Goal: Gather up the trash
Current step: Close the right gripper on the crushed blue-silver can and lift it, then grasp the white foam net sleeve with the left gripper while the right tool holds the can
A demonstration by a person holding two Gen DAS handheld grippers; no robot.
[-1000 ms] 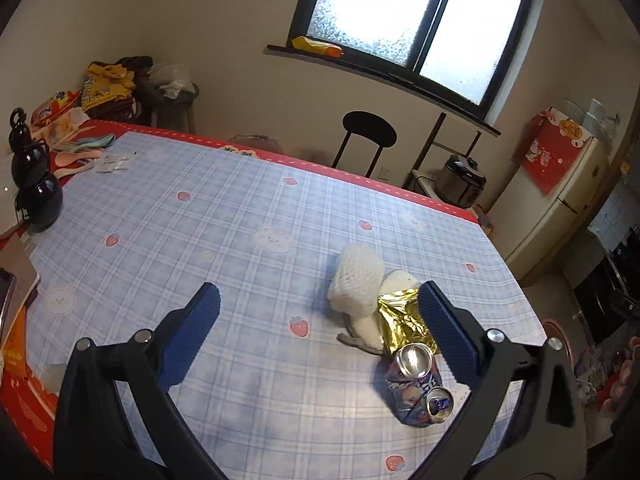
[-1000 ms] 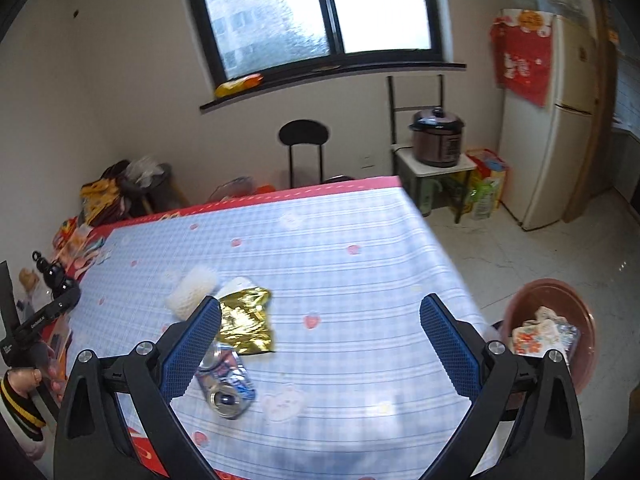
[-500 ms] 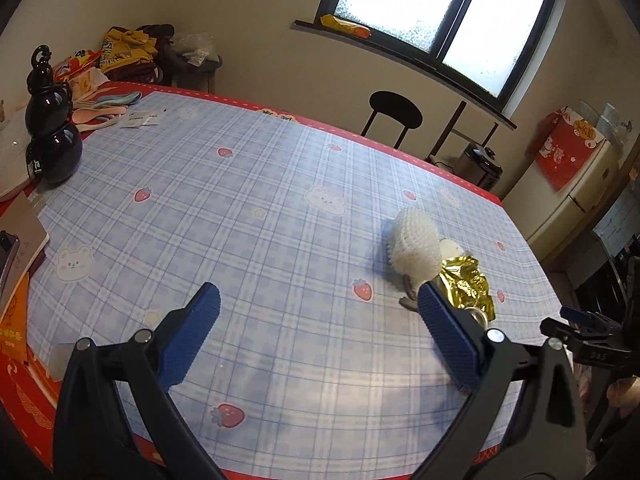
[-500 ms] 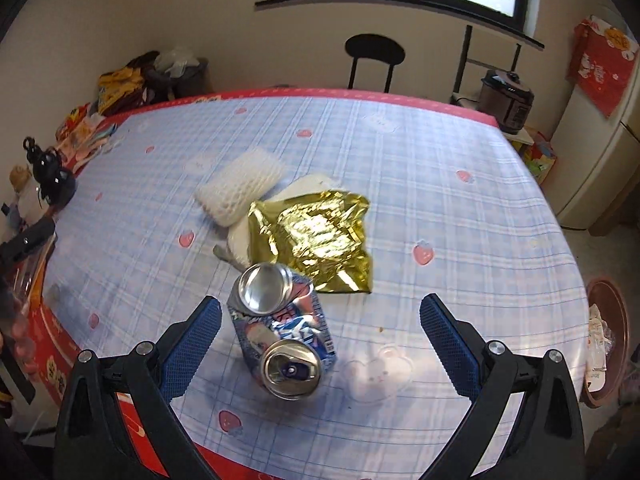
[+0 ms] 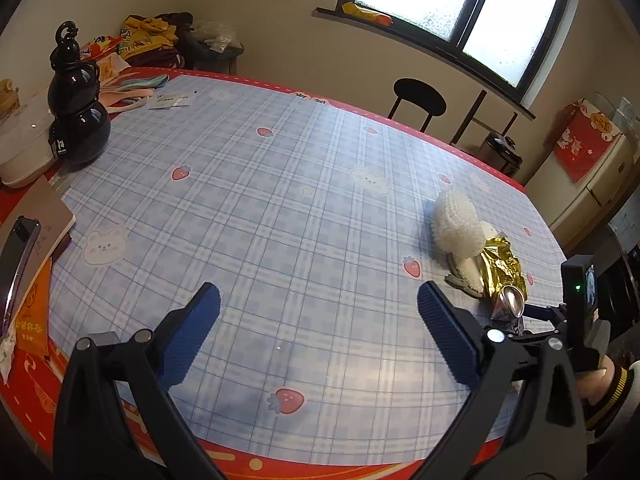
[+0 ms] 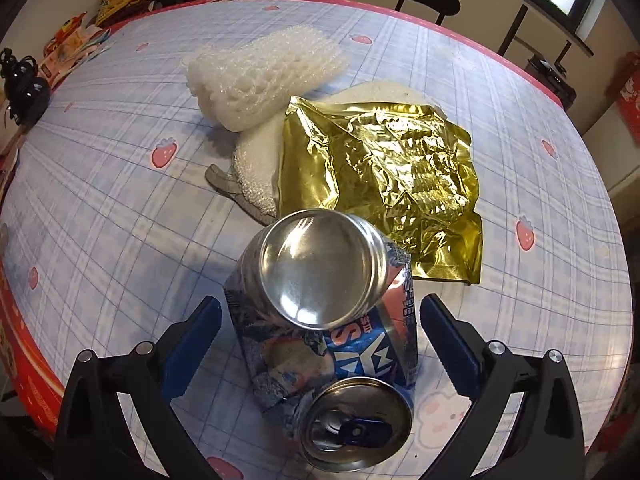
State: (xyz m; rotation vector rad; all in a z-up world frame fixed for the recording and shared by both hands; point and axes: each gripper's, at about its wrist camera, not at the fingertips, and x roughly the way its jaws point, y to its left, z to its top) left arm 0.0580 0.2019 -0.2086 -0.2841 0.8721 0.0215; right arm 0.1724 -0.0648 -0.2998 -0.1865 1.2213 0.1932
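Closer now, right hand-held gripper [image 6: 320, 332], blue ribbed pads spread, astride crumpled aluminium can [image 6: 324, 320] beside crinkled gold foil [image 6: 380, 176].

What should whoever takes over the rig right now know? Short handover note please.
Right tool: open, jaws either side of the crushed can, not closed on it.
Left tool: open, empty, over bare tablecloth.
Trash in one cluster on the table: can, gold wrapper, white foam net, white foam sheet under the wrapper.
Done: nothing picked up.
Left: grab the can, then the rest.
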